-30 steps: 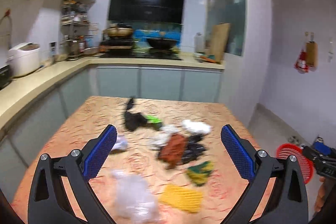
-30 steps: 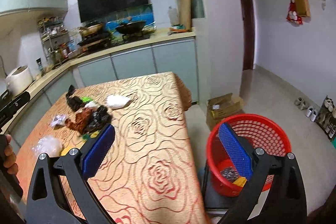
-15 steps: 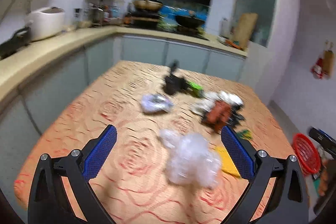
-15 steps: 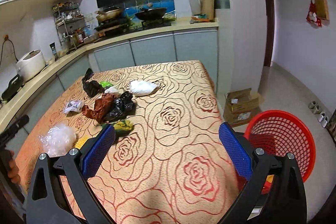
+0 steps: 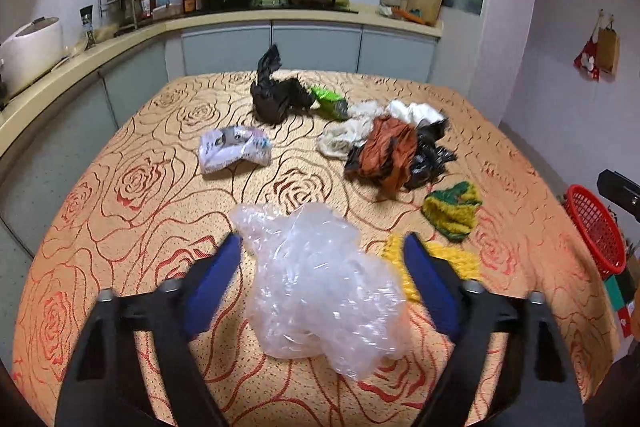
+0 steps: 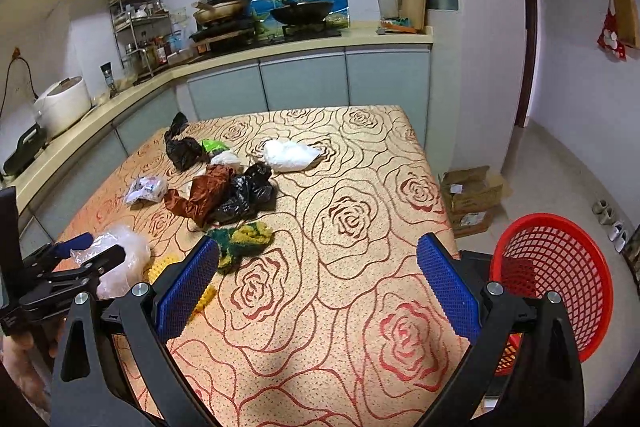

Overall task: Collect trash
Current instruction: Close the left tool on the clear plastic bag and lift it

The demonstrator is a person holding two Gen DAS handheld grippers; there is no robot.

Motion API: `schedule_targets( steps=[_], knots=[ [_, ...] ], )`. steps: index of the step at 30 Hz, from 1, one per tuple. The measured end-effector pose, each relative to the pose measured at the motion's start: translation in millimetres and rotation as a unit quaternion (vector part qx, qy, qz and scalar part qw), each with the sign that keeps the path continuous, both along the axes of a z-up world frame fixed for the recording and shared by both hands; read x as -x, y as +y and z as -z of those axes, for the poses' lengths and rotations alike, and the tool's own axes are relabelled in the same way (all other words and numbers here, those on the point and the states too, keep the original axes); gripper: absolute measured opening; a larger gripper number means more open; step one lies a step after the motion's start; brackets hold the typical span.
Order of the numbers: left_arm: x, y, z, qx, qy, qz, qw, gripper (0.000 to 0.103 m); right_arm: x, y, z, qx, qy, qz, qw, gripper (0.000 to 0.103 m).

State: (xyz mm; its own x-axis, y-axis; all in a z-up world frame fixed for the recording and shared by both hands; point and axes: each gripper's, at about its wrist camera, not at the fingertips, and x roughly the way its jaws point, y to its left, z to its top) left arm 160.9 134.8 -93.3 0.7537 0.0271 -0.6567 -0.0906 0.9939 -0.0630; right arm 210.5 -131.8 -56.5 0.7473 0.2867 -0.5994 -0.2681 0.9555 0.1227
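Straddling the clear plastic bag (image 5: 316, 287) near the table's (image 5: 132, 147) left front corner, the left gripper (image 5: 322, 251) has just been narrowing its jaws, the bag between the blue pads but not visibly pinched. The right gripper (image 6: 318, 269) hangs with jaws wide and nothing in them over the table's front edge, the red basket (image 6: 560, 267) on the floor off the right edge.
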Motion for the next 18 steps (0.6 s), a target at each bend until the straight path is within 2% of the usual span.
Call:
schedule_targets(
  steps=[1,5,7,12,18],
  knots=[
    [-1.0,2.7,2.1,0.005,0.003,-0.001,1.0,0.059,-0.2,2.9,1.4,0.001,0.002,-0.003,1.0,0.096],
    [-0.8,7.2,4.2,0.006,0.001,-0.001,1.0,0.05,-1.5,22.4,9.3,0.006,0.011,-0.027,1.0,0.096],
    [0.0,7.6,4.7,0.005,0.001,0.003,1.0,0.039,-2.8,34.0,14.6,0.011,0.016,-0.043,0.999,0.096],
    [3.6,10.2,2.8,-0.002,-0.001,0.003,1.0,0.032,-5.6,62.0,29.5,0.018,0.035,-0.083,0.996,0.096],
    [14.0,22.8,-9.2,0.002,-0.02,-0.013,0.9997,0.032,-6.8,91.7,43.9,0.034,0.05,-0.126,0.99,0.096]
  ],
)
